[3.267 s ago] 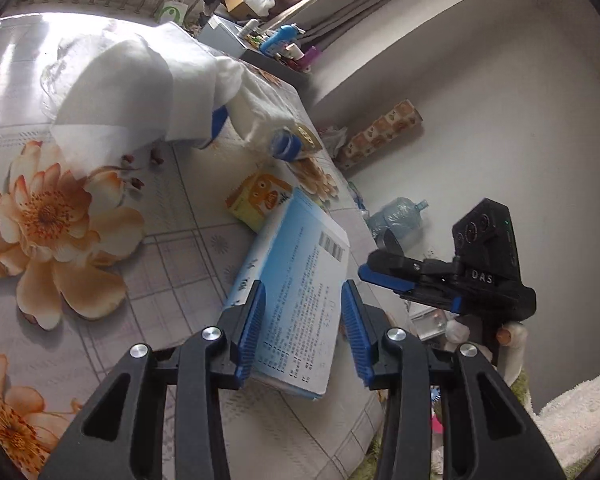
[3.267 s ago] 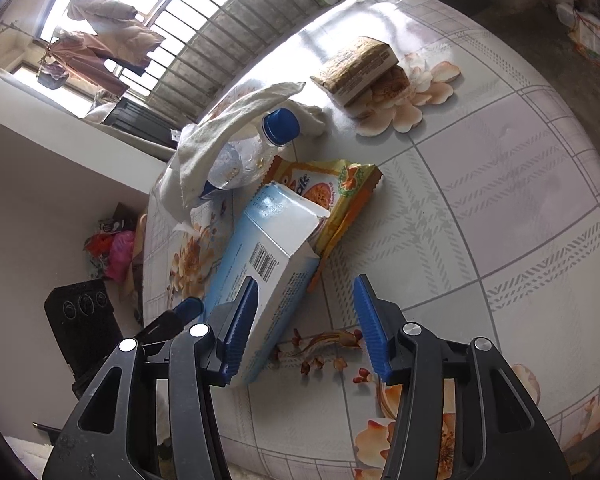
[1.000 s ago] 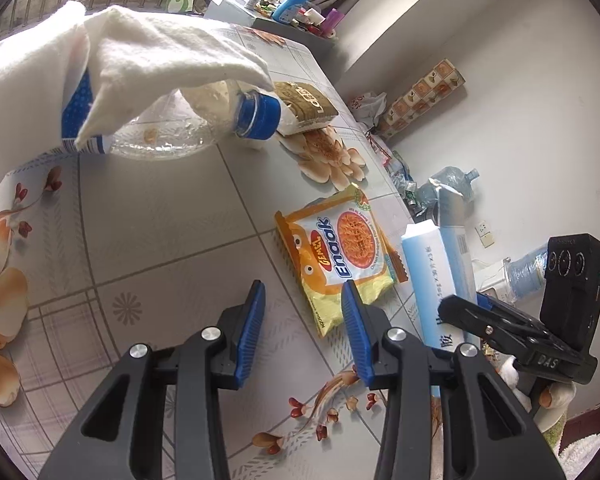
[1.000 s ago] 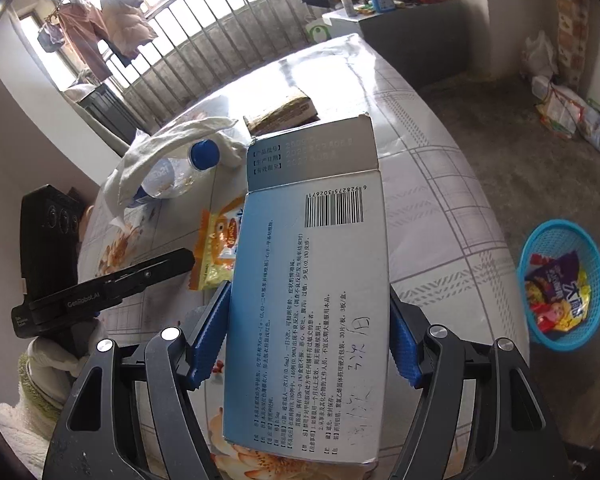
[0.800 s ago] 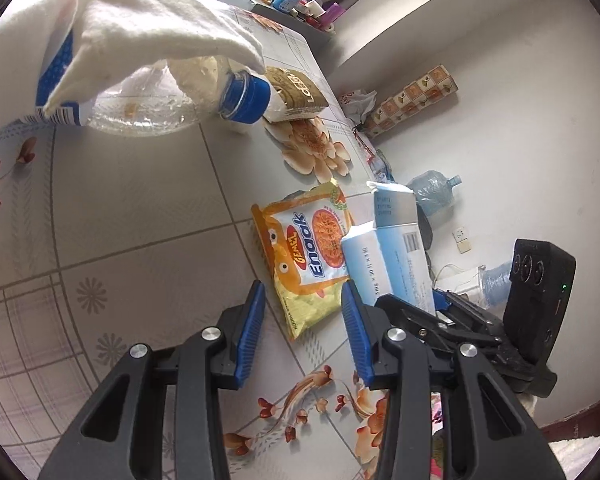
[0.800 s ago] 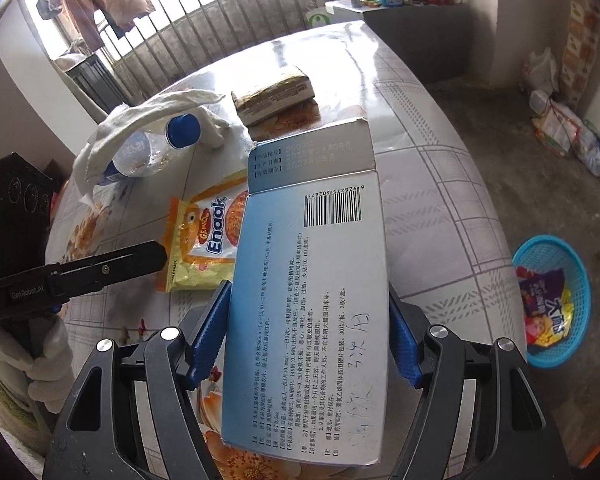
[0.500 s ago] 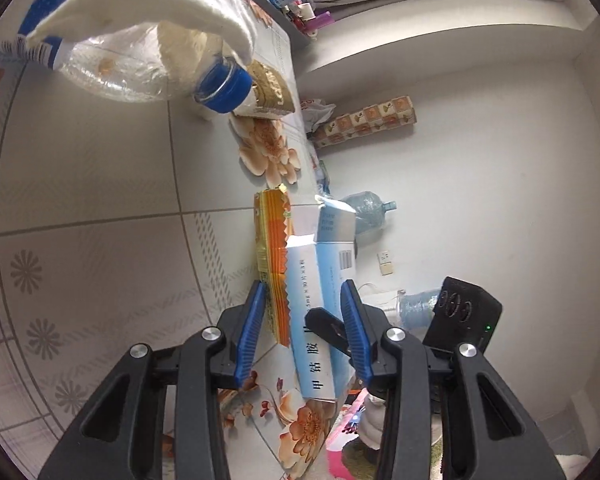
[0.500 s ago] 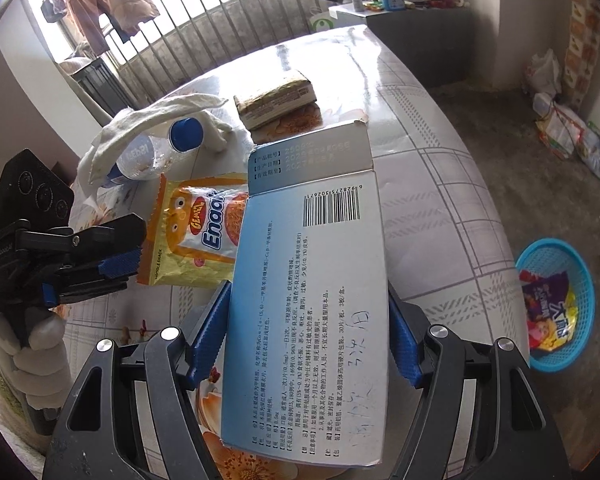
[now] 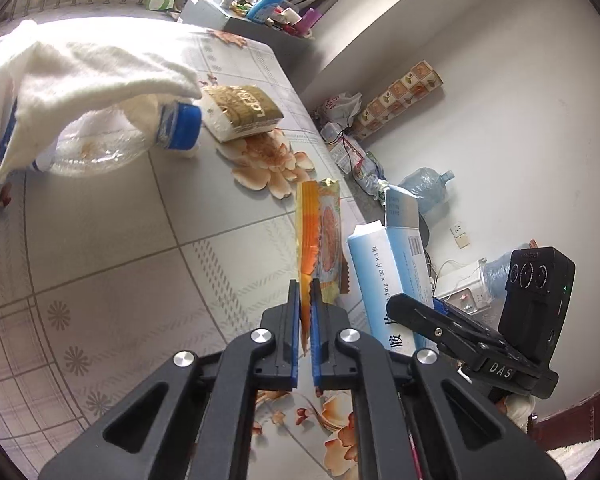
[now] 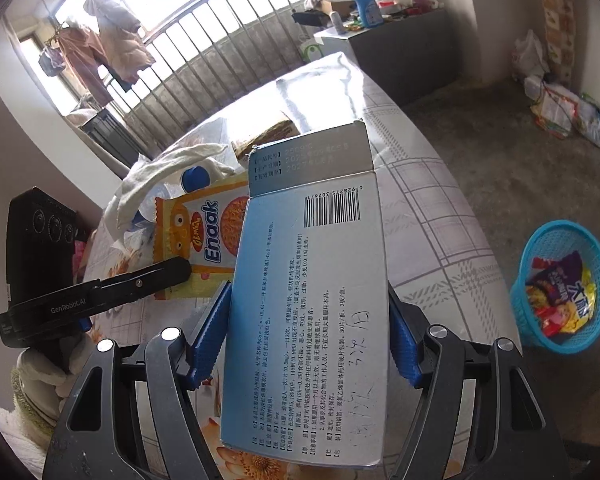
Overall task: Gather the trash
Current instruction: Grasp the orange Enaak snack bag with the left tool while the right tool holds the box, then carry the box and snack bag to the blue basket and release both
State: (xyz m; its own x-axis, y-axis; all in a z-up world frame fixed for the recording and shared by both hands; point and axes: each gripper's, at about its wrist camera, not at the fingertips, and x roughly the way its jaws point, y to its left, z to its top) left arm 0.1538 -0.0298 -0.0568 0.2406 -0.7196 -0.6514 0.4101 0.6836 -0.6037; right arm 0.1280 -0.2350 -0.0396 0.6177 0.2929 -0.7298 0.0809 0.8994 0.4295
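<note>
Snack packet (image 9: 320, 236): judged light, thin, crinkly and slippery; lifted on edge above the surface's right side.
Left tongs (image 9: 306, 300): just closed, pinching the packet's lower edge.
Right tongs (image 10: 308, 336): clamped across a stiff, light carton (image 10: 312, 304).
Surface (image 9: 140, 240): glossy floral cloth.
Room: blue basket (image 10: 562, 284) on the floor, holding wrappers.

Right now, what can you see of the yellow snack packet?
The snack packet is a flat, shiny yellow and orange pouch with a cartoon face, a round picture of noodles and the word Enaak in blue. The left tool has just closed on its lower edge and holds it lifted edge-on above the table. The blue box in the right tool covers part of it.
</note>
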